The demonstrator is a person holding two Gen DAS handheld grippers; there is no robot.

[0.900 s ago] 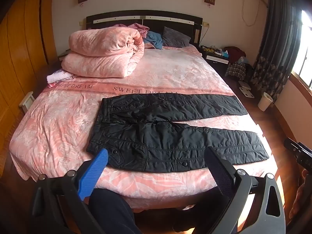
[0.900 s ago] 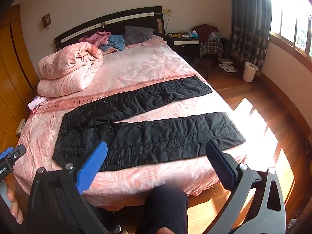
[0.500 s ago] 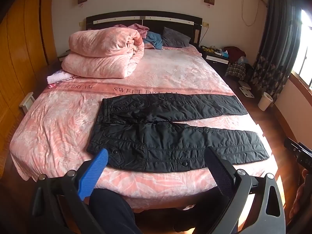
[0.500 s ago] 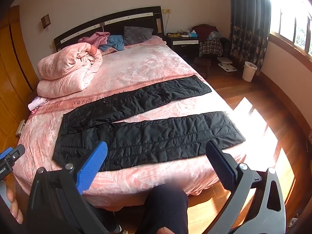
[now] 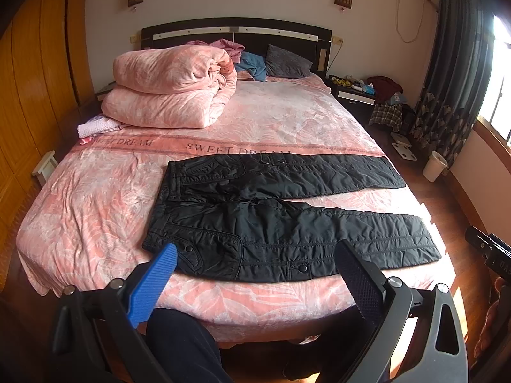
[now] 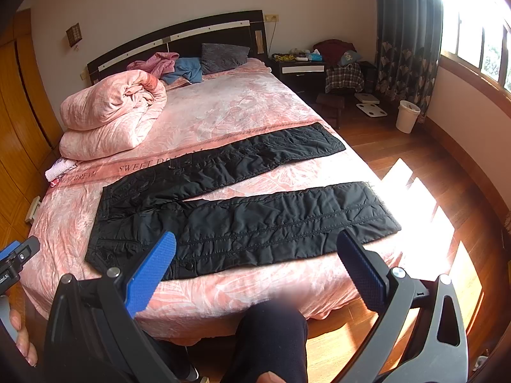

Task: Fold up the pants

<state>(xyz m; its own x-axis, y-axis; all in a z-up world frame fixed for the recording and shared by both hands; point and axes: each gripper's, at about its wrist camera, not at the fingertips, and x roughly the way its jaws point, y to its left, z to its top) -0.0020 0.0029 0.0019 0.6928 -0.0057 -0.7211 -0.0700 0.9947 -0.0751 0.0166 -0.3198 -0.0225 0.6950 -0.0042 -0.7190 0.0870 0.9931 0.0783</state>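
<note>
Pants (image 5: 281, 220) are lying flat on the pink bed (image 5: 95, 198), near its foot edge, with the waistband toward the left of both views and the two legs running off to the right, parted in a narrow V so that a strip of bedcover is showing between them. Comparison with the views from just under a second back is showing no change: the garment is keeping the same outline, and both cameras are framing the bed from the same standoff. Nothing is being folded yet.

The left gripper (image 5: 255, 274) is hovering short of the mattress edge with its jaws spread wide and nothing between them; the near hem of the waistband is showing just beyond the blue fingertip. The right gripper (image 6: 255, 268) is standing likewise, jaws fully spread and empty, looking over the lower leg toward its cuff. Neither is touching cloth.

The folded quilt (image 5: 172, 86) is sitting well apart, toward the headboard, and is not obstructing the work area. The person's dark-trousered leg (image 6: 271, 341) is visible at the foot of the bed.

Judgement: the task is at its start, with the hands holding still before the first reach. The first fold is likely calling for one leg being laid over the other, so a grip at waistband and cuff is probably next.
</note>
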